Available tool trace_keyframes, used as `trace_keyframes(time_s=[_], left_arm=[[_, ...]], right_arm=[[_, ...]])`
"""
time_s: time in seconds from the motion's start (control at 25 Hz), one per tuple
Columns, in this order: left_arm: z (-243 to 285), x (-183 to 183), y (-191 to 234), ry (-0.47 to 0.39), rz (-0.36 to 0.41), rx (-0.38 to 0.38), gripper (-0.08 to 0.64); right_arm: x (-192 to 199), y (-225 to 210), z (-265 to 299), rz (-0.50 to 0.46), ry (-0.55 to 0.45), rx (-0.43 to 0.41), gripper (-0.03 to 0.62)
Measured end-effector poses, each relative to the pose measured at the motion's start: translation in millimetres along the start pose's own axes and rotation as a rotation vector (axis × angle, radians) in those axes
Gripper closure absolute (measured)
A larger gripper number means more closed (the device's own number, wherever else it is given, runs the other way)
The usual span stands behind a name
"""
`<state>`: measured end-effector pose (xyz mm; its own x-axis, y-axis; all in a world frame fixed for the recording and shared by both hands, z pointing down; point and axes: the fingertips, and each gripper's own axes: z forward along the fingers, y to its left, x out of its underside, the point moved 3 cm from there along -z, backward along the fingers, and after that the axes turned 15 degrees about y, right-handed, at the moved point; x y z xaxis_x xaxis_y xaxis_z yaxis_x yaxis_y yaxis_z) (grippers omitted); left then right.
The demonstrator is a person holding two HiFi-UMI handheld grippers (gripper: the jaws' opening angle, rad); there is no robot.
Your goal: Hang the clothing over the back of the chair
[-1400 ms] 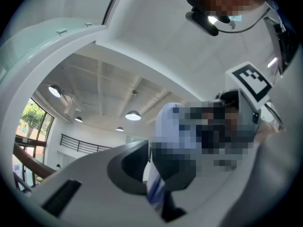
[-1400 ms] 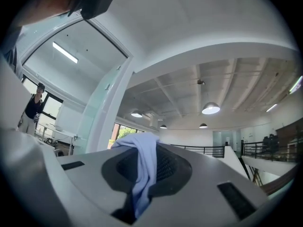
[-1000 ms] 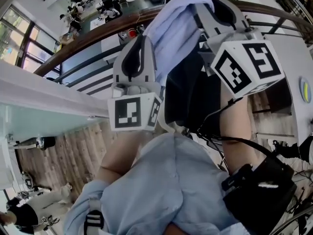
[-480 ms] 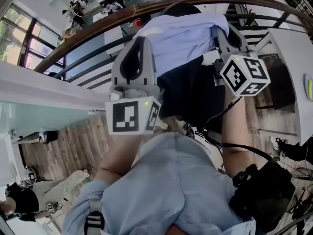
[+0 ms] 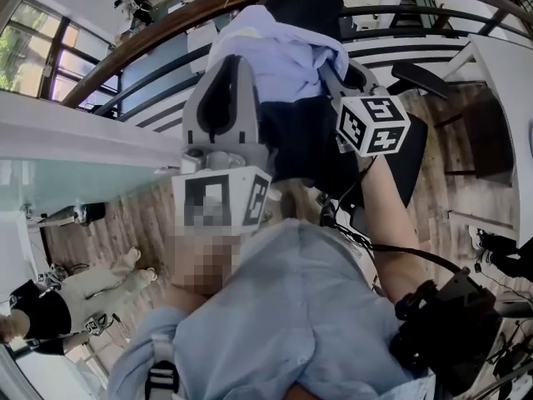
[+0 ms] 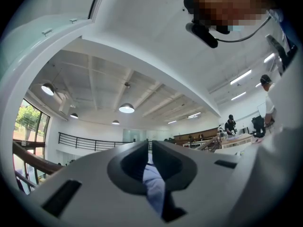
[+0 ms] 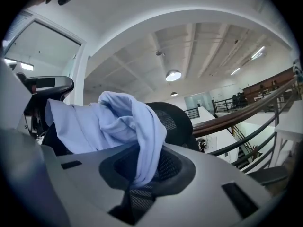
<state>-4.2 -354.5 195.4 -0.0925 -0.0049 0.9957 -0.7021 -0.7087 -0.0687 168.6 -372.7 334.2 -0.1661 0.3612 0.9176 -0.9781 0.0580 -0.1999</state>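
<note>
Hiding top of chair back [image 5: 304,144]: shirt [image 5: 279,52] pinched in L claw [image 6: 147,145].

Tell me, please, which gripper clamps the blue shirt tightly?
The left gripper: its jaws pinch the shirt, while the right gripper is opening its jaws, shirt loose between.

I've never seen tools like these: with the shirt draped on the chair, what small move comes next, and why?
Probably finish opening the right gripper and draw it back: its jaws are opening with the shirt between them, and it already lies over the chair back.
</note>
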Motion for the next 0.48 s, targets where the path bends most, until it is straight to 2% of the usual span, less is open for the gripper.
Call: trace_keyframes(time_s=[0.08,0.28,0.36,0.48], left_arm=[[-1.4,1.2,-4.2,0.007,-0.001,-0.004,0.534],[-10.3,3.2,-15.4,0.009,-0.009,-0.011,0.534],[-8.2,2.0,-20.5,0.007,-0.012,-0.005,0.534],[-11.9,2.1,-24.8,0.003,-0.017,0.008,0.534]], right_arm=[[-0.4,-2.0,-2.8,0.002,0.002,-0.021,0.486],[2.2,-10.3,-21.6,0.042,-0.031,-0.076,0.331],[3.3,-19.0,-26.8,0.084,-0.048,-0.097,0.303],[2.1,-20.9,-38.6,0.107,-0.073,-0.092,0.296]])
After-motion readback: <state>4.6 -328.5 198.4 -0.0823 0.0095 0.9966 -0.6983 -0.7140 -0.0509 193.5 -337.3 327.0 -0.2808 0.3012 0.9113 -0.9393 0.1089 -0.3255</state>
